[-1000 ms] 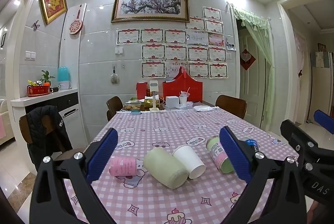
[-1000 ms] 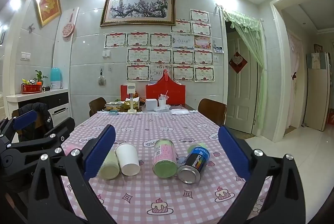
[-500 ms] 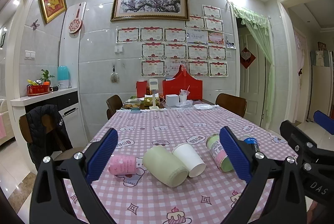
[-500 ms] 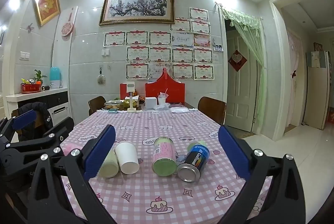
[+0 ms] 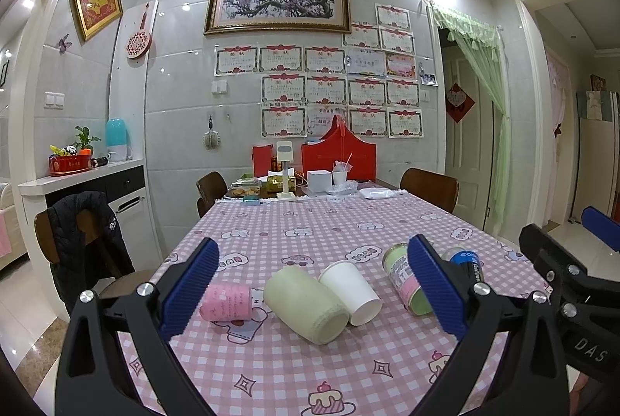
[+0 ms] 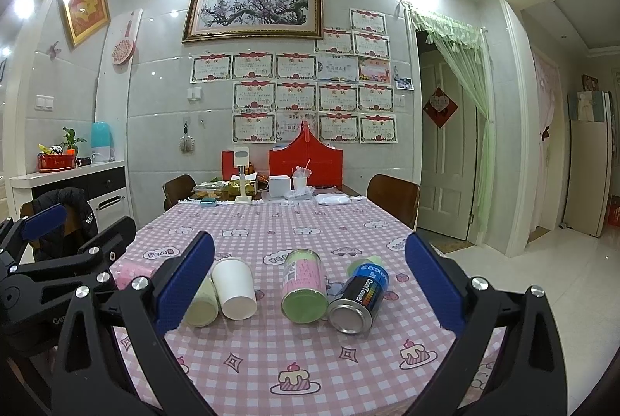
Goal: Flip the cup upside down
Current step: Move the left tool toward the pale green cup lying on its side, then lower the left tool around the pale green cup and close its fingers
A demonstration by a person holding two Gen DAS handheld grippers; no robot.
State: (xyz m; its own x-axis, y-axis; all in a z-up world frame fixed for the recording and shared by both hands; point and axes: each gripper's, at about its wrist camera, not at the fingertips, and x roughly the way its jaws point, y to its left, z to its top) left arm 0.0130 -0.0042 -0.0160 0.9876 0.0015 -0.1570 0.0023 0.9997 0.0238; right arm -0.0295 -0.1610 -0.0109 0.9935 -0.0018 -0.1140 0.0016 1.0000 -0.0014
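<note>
Several cups and cans lie on their sides on the pink checked tablecloth (image 5: 271, 369). A white paper cup (image 5: 350, 291) lies beside a pale green cup (image 5: 304, 303), with a pink cup (image 5: 226, 301) to the left. In the right wrist view the white paper cup (image 6: 234, 287) lies left of a green-and-pink can (image 6: 304, 284) and a black-and-blue can (image 6: 360, 298). My left gripper (image 5: 312, 288) is open and empty, in front of the cups. My right gripper (image 6: 310, 278) is open and empty, in front of the cans.
Red boxes (image 5: 339, 160), a white box and food items stand at the table's far end. Brown chairs (image 5: 428, 187) stand at both sides. A chair with a black jacket (image 5: 83, 245) is at the left. A doorway with a green curtain (image 5: 476, 129) is at the right.
Both views have shifted very slightly; the objects on the table have not moved and both grippers stay open.
</note>
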